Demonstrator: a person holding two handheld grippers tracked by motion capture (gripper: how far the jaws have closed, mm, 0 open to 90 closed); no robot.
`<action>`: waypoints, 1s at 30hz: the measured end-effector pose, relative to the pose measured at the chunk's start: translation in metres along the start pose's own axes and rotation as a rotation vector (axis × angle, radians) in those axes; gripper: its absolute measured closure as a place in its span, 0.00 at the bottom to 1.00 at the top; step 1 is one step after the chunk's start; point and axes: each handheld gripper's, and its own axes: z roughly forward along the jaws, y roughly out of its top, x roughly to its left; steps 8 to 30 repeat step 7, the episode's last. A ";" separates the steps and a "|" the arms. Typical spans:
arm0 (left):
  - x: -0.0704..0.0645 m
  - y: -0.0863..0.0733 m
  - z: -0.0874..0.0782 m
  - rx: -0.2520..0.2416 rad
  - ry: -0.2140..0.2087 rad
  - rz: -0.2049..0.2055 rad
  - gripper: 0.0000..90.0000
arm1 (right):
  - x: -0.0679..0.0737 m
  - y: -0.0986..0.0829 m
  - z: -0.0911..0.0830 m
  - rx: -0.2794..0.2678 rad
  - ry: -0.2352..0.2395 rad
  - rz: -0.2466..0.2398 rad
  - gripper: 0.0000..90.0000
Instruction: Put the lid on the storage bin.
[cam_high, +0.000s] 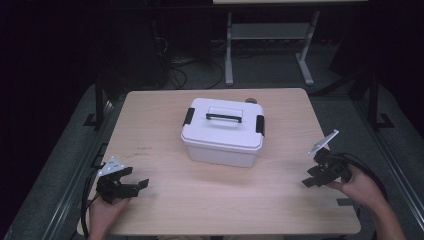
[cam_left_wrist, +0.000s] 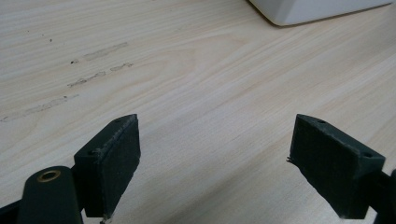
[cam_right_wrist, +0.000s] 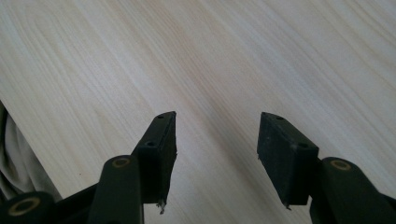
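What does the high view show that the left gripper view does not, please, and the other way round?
High view alone: the white box's lid, black handle and side latches, plus the right gripper near the table's right edge. Left gripper view alone: the left gripper's jaws up close, wide apart with nothing between, and faint scuff marks in close detail. Both: the wooden table and the box.
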 end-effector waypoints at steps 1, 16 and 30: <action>0.000 0.000 0.000 0.001 0.000 -0.001 0.17 | 0.000 -0.001 0.000 -0.002 0.004 0.002 0.52; 0.000 0.001 0.001 0.000 0.000 0.002 0.17 | 0.003 -0.001 -0.005 -0.009 0.001 -0.001 0.51; 0.000 0.001 0.001 0.000 0.000 0.002 0.17 | 0.003 -0.001 -0.005 -0.009 0.001 -0.001 0.51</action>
